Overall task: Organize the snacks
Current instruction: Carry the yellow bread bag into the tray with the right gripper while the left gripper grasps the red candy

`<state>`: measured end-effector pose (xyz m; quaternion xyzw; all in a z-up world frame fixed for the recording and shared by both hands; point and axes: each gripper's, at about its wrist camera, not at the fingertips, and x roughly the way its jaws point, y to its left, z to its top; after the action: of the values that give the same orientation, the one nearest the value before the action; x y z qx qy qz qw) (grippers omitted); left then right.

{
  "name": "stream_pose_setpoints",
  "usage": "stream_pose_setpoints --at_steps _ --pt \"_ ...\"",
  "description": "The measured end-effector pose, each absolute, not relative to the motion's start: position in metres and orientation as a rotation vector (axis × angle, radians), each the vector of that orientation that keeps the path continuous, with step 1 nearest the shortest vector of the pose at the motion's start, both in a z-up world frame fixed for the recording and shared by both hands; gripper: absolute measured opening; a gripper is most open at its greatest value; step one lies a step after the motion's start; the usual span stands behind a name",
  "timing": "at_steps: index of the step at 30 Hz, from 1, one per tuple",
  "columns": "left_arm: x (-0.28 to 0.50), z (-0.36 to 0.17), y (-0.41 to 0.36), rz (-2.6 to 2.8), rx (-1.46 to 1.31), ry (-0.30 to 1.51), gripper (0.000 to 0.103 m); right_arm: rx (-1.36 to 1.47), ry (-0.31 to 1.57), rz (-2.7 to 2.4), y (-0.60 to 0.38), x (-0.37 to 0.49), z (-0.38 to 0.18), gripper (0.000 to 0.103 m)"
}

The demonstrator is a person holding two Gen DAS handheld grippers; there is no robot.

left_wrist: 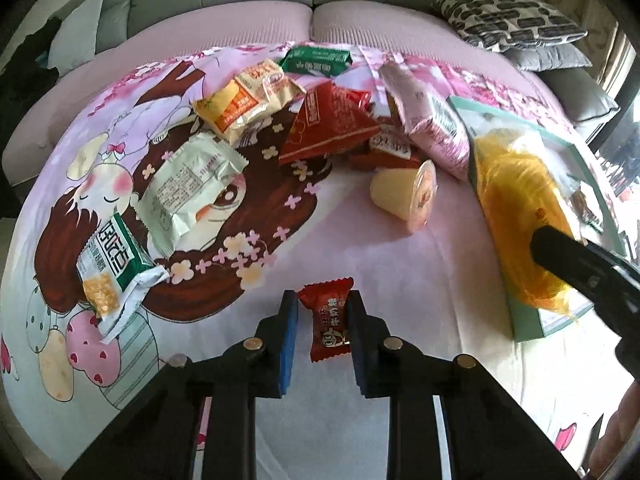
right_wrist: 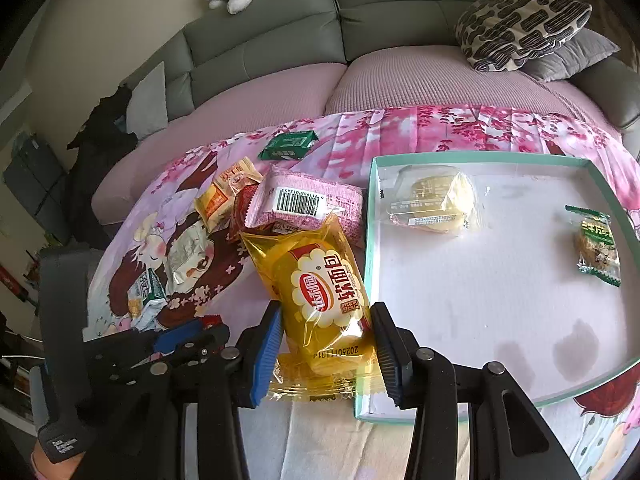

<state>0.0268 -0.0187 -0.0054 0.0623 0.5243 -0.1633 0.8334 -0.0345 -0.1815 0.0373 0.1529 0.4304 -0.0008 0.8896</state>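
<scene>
The left gripper (left_wrist: pixel 322 320) is closed on a small red wrapped candy (left_wrist: pixel 326 318); both blue pads press its sides, and the candy rests on or just above the printed cloth (left_wrist: pixel 360 248). The right gripper (right_wrist: pixel 326 344) pinches a yellow soft-bread packet (right_wrist: pixel 320 292) across its width, with the packet hanging over the near left rim of the teal-edged tray (right_wrist: pixel 370 240). The tray already holds a clear-wrapped pastry (right_wrist: pixel 432 198) and a green-wrapped nut bar (right_wrist: pixel 598 246).

Hazards:
- The candy wrapper is slick and is held only by its middle. A quick lift can twist it out of the pads.
- The bread packet is soft and air-filled. Firm pressure can crush the bread; light pressure lets the film slide.
- The packet's lower seam lies near the tray rim. A low carry can snag it and shift the tray.
- The two grippers work close together, so a crossing path risks a collision.
- The jelly cup (left_wrist: pixel 406 194) lies on its side and can roll if the cloth is tugged.

Limits of view:
- Whether the candy is clear of the cloth cannot be told.
- The pile of packets (left_wrist: pixel 332 120) overlaps; lower items are partly covered.
- In the left wrist view the bread packet hides most of the tray.
- Fisheye bending distorts the edges, and print on the far packets is probably too small to read.
</scene>
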Motion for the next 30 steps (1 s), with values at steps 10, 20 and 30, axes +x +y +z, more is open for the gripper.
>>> stream_pose_setpoints --at_steps 10,20,30 --pt "0.024 0.027 -0.016 -0.341 0.088 0.999 0.025 0.351 0.821 -0.013 -0.194 -0.045 0.056 0.047" --pt "0.016 0.06 -0.047 -0.406 0.073 0.858 0.025 0.417 0.776 -0.187 -0.251 -0.066 0.06 0.047" --pt "-0.003 0.072 -0.121 -0.548 0.18 0.791 0.025 0.507 0.742 -0.499 -0.34 -0.11 0.056 0.047"
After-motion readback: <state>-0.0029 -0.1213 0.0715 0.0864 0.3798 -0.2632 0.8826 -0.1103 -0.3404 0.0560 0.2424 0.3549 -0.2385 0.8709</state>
